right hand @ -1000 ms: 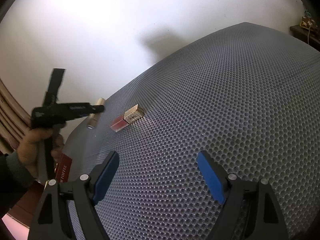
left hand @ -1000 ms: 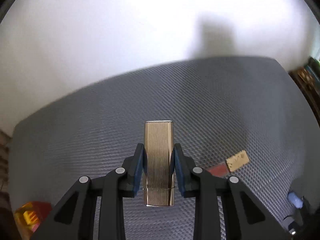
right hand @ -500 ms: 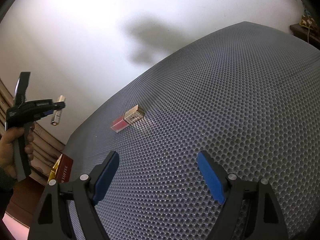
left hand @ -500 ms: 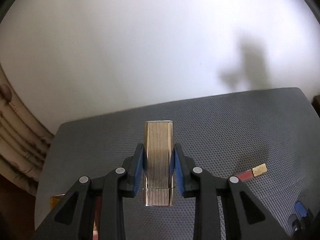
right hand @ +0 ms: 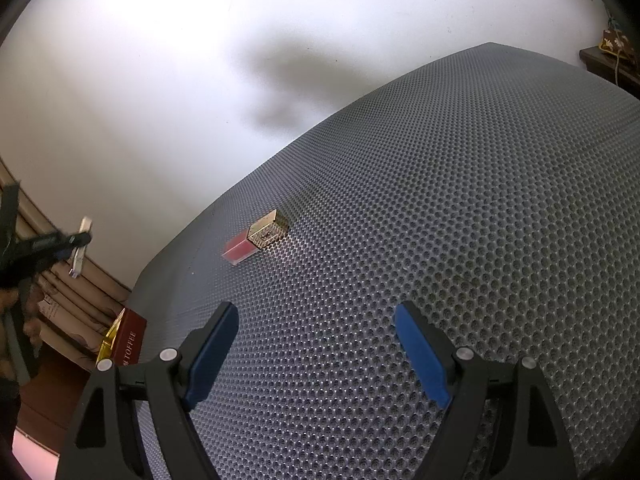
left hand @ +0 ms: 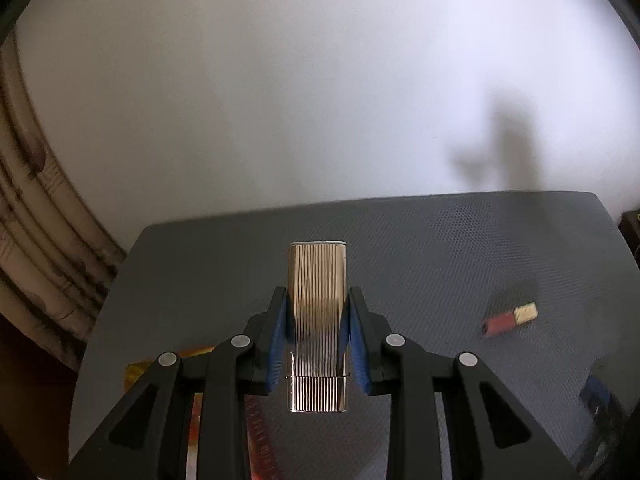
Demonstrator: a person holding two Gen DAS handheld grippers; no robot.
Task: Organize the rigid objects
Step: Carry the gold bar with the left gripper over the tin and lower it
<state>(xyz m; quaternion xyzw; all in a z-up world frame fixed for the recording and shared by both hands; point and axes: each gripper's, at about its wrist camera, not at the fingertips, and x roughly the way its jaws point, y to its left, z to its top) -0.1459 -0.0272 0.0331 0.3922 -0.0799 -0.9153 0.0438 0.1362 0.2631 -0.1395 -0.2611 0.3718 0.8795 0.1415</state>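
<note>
A ribbed gold case (left hand: 318, 320) sits upright between the blue pads of my left gripper (left hand: 318, 304), which is shut on it and held well above the grey mat (left hand: 440, 264). In the right wrist view that same left gripper (right hand: 78, 240) shows small at the far left with the gold case (right hand: 80, 246) in it. A red lip-colour tube with a gold cap (right hand: 258, 238) lies on the grey mat (right hand: 440, 200), also seen as the red tube (left hand: 510, 318) to the right in the left wrist view. My right gripper (right hand: 316, 344) hovers open over the mat, holding nothing.
A dark red box lettered TOFFEE (right hand: 128, 338) with a yellow item beside it lies at the mat's left edge, and shows as the red box (left hand: 256, 432) under my left fingers. A white wall rises behind the mat. Beige folded fabric (left hand: 36, 248) lies left of it.
My left gripper has risen and pulled back toward the mat's left edge with the gold case. In its view the mat and the red tube have shrunk. The right gripper has not moved.
</note>
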